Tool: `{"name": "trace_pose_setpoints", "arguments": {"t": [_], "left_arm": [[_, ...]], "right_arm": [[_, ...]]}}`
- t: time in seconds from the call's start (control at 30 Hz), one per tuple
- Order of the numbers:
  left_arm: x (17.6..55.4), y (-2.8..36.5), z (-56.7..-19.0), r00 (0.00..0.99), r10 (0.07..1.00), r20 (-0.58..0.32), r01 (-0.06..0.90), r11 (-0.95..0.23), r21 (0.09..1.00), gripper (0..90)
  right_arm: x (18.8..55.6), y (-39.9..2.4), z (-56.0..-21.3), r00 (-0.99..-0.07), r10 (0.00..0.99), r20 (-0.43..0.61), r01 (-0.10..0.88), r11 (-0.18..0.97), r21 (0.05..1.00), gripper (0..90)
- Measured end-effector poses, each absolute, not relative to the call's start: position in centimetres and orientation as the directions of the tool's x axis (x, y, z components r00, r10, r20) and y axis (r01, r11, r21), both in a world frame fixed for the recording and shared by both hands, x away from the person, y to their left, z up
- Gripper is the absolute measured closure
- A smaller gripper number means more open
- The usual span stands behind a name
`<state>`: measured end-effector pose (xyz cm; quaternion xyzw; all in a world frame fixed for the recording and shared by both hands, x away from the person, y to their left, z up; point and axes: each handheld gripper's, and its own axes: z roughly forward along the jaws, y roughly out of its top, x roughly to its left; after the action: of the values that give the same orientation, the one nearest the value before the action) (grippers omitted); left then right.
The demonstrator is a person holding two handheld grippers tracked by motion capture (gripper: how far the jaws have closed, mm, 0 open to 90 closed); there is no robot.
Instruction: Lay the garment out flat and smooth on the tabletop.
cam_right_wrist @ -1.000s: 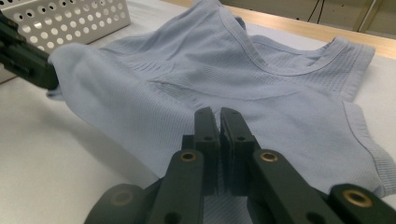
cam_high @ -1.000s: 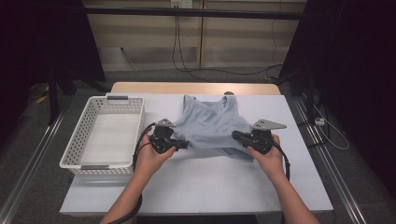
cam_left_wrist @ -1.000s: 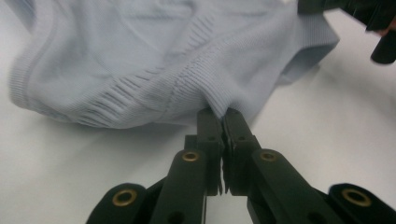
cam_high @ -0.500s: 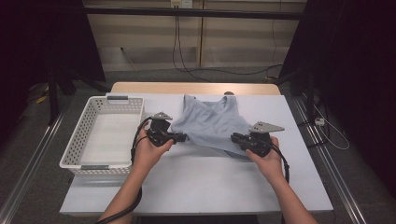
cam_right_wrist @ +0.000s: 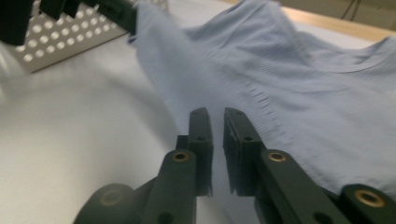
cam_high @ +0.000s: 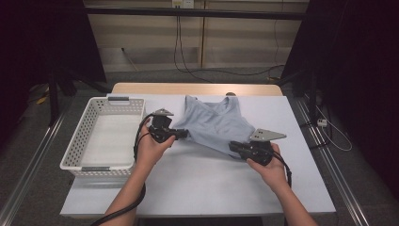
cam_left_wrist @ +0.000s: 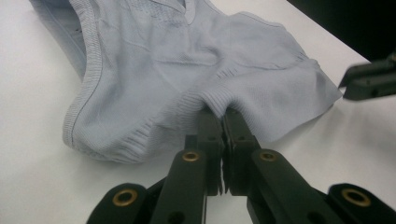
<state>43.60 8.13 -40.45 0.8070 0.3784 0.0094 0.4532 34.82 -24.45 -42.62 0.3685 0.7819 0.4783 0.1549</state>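
Observation:
A light blue tank top (cam_high: 214,122) lies on the white table (cam_high: 207,188), neckline toward the far edge. My left gripper (cam_high: 184,134) holds its left hem corner. In the left gripper view the jaws (cam_left_wrist: 223,114) are shut on a puckered fold of the ribbed hem (cam_left_wrist: 187,60). My right gripper (cam_high: 233,147) sits at the right hem corner, and the cloth runs to a point at its tips. In the right gripper view its jaws (cam_right_wrist: 217,114) stand almost together with a thin slit, over the blue cloth (cam_right_wrist: 303,93) at the hem edge.
A white perforated basket (cam_high: 75,150) stands on the table's left side, close to my left hand; its wall (cam_right_wrist: 60,42) is in the right gripper view. A wooden strip (cam_high: 197,88) borders the far edge. Dark floor and cables lie beyond.
The hem between the grippers, level a second ago, now slants, with its left end farther back. My left hand shifted slightly back, my right hand slightly toward the front.

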Motion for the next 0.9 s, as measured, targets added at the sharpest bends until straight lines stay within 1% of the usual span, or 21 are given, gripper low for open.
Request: {"name": "trace_pose_setpoints", "arguments": {"t": [0.23, 0.3, 0.37, 0.43, 0.57, 0.63, 0.77, 0.9], "left_arm": [[44.0, 8.1, -40.4, 0.707, 0.623, -0.335, 0.604, -0.284, 0.745, 87.5], [44.1, 8.1, -40.3, 0.706, 0.622, -0.338, 0.604, -0.281, 0.746, 87.5], [44.1, 8.2, -40.2, 0.707, 0.621, -0.339, 0.604, -0.28, 0.746, 87.4], [44.1, 8.2, -40.2, 0.706, 0.622, -0.339, 0.604, -0.278, 0.747, 87.5], [44.1, 8.4, -40.2, 0.708, 0.621, -0.337, 0.604, -0.284, 0.745, 87.5], [44.1, 8.4, -40.2, 0.706, 0.622, -0.338, 0.604, -0.279, 0.747, 87.5], [44.0, 8.3, -40.1, 0.705, 0.624, -0.338, 0.602, -0.274, 0.75, 87.5], [44.0, 8.4, -40.1, 0.705, 0.624, -0.336, 0.599, -0.271, 0.753, 87.5]], "right_arm": [[34.3, -22.4, -44.2, -0.728, 0.679, 0.098, 0.456, 0.372, 0.809, 81.3], [34.4, -22.1, -44.6, -0.726, 0.683, 0.085, 0.459, 0.388, 0.799, 79.9], [34.7, -22.0, -44.9, -0.71, 0.699, 0.081, 0.471, 0.387, 0.792, 77.3], [34.9, -22.2, -45.2, -0.692, 0.718, 0.07, 0.483, 0.39, 0.784, 76.6], [35.4, -22.7, -45.4, -0.656, 0.751, 0.077, 0.505, 0.361, 0.784, 69.6], [35.5, -22.7, -45.6, -0.648, 0.758, 0.081, 0.516, 0.358, 0.778, 64.3], [35.8, -22.5, -45.8, -0.652, 0.753, 0.087, 0.522, 0.363, 0.772, 64.4], [36.2, -22.3, -46.2, -0.642, 0.762, 0.08, 0.537, 0.373, 0.757, 61.4]]}}
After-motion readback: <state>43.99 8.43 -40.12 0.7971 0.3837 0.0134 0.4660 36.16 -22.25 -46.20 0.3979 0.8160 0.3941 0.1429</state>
